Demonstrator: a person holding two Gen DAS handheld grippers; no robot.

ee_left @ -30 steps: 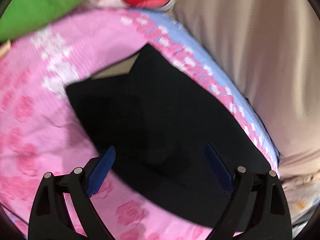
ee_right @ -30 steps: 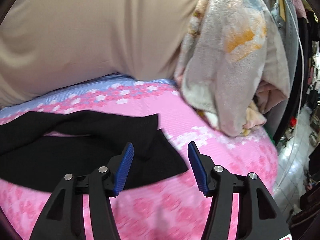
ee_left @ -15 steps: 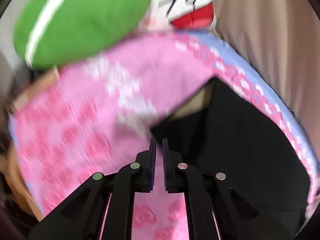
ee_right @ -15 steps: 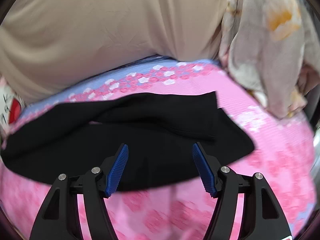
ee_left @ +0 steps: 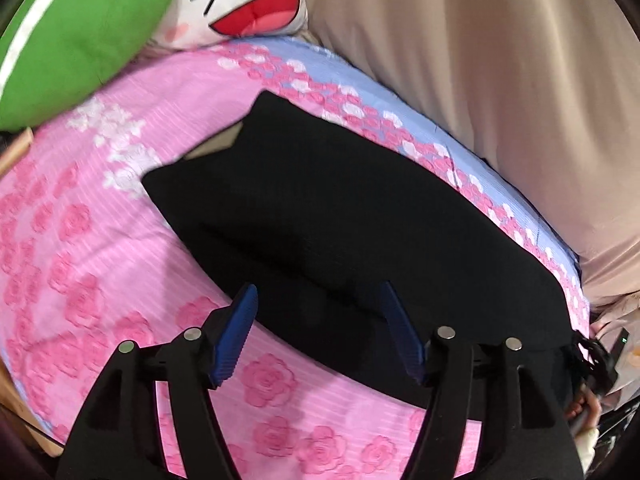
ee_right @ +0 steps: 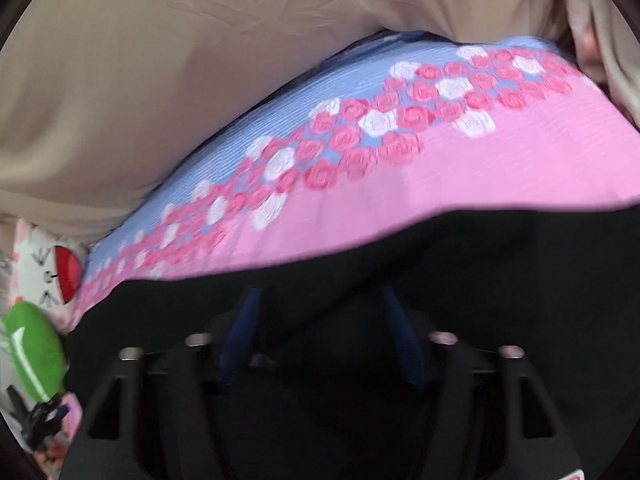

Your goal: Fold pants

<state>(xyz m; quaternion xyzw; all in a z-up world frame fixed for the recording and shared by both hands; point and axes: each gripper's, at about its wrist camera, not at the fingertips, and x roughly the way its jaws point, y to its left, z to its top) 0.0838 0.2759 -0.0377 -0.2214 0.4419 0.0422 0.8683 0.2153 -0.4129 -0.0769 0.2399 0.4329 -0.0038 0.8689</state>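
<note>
Fingers, blue-padded (ee_left: 236, 334), of the left gripper (ee_left: 320, 334): spread wide apart, holding nothing, poised over the near edge of the black fabric pants (ee_left: 340, 220). Fingers, blue-padded (ee_right: 402, 340), of the right gripper (ee_right: 320, 340): likewise spread apart, empty, low over the same dark cloth, which fills the lower half of the right wrist view; whether they touch it cannot be told, the view being blurred. Pants: laid flat as one long dark shape across the pink rose-printed bed cover (ee_left: 80, 240), one end lying near the pillows, a pale tan lining showing at that end's opening. Bed cover: pink with a lilac-blue band (ee_right: 320, 92) of pink and white roses along its far side. Green cushion with white stripe (ee_left: 80, 32): at the head of the bed. White cartoon-face pillow with red open mouth (ee_left: 248, 4): just beside the green cushion. Beige fabric backdrop (ee_left: 480, 60): rising behind the bed's far edge.
</note>
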